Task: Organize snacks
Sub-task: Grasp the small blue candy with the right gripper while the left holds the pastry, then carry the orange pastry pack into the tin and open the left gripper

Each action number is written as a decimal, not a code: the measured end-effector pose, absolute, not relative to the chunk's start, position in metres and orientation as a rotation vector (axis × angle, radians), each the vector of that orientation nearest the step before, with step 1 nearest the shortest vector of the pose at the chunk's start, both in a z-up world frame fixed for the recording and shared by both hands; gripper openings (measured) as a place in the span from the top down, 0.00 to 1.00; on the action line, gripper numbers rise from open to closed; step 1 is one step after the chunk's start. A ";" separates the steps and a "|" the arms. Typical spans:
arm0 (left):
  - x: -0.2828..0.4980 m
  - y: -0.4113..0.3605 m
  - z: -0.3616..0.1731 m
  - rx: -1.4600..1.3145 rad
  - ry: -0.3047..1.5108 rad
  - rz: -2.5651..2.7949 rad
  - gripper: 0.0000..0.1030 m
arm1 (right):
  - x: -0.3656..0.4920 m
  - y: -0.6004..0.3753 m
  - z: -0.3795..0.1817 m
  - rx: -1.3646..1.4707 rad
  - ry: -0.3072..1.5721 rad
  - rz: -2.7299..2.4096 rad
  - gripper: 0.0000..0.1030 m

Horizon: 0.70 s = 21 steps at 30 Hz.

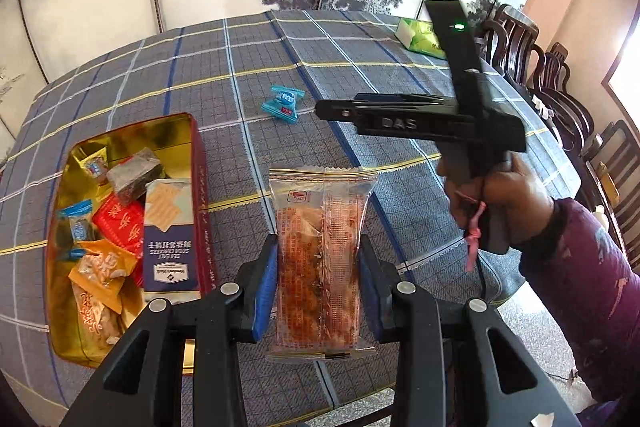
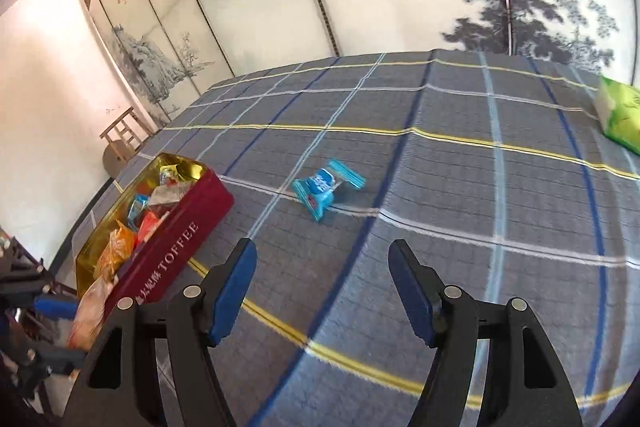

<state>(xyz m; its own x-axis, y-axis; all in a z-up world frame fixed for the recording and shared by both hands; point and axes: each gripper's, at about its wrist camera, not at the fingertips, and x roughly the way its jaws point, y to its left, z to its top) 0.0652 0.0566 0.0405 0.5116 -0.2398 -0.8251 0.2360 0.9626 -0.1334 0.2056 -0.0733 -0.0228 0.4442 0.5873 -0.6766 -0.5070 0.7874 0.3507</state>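
Item 1. Clear-wrapped snack packet [image 1: 322, 259], orange-red contents. We hold it in the left gripper [image 1: 320, 287], jaws pinching it across its narrow width, blue pads flat on both long edges. Its long axis runs straight ahead along the fingers; the crimped far end points away from us, over the table [image 1: 400, 67], the near end hangs below the jaws. Lifted clear of the cloth.

Item 2. Red toffee tin [image 1: 200, 187], gold inside, open, already holding several wrapped snacks. It lies just to the left of the held packet, long side running roughly parallel to the packet's long axis. We judge the coming move to be a short sideways carry leftward, with little or no turning needed.

Item 3. Blue wrapped candy [image 2: 326, 189], loose on the table, its twisted ends lying slantwise across our view. It sits ahead of the right gripper [image 2: 324, 291], near the line between the fingers, well apart from them. Right jaws spread, nothing between them. The right hand [image 1: 496, 203] is the nearer one to it.

Item 4. Green pack [image 2: 618, 111], far right edge of the table; untouched.
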 end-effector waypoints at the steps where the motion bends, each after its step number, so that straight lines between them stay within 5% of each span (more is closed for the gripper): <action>1: 0.064 0.061 0.044 -0.010 0.983 -0.280 0.68 | 0.214 -0.064 -0.026 0.110 0.897 0.671 0.33; 12: 0.057 0.106 0.047 -0.070 0.946 -0.204 0.68 | 0.271 -0.005 -0.056 0.152 0.997 0.535 0.34; 13: 0.056 0.109 0.047 -0.078 0.947 -0.200 0.68 | 0.273 -0.001 -0.056 0.132 0.992 0.520 0.40; 14: 0.056 0.112 0.046 -0.086 0.947 -0.195 0.68 | 0.275 0.002 -0.057 0.110 0.988 0.507 0.60; 15: 0.055 0.114 0.045 -0.089 0.948 -0.188 0.68 | 0.276 0.005 -0.057 0.082 0.987 0.496 0.69; 21: 0.046 0.124 0.044 -0.106 0.942 -0.153 0.68 | 0.251 -0.002 -0.049 0.004 0.957 0.551 0.73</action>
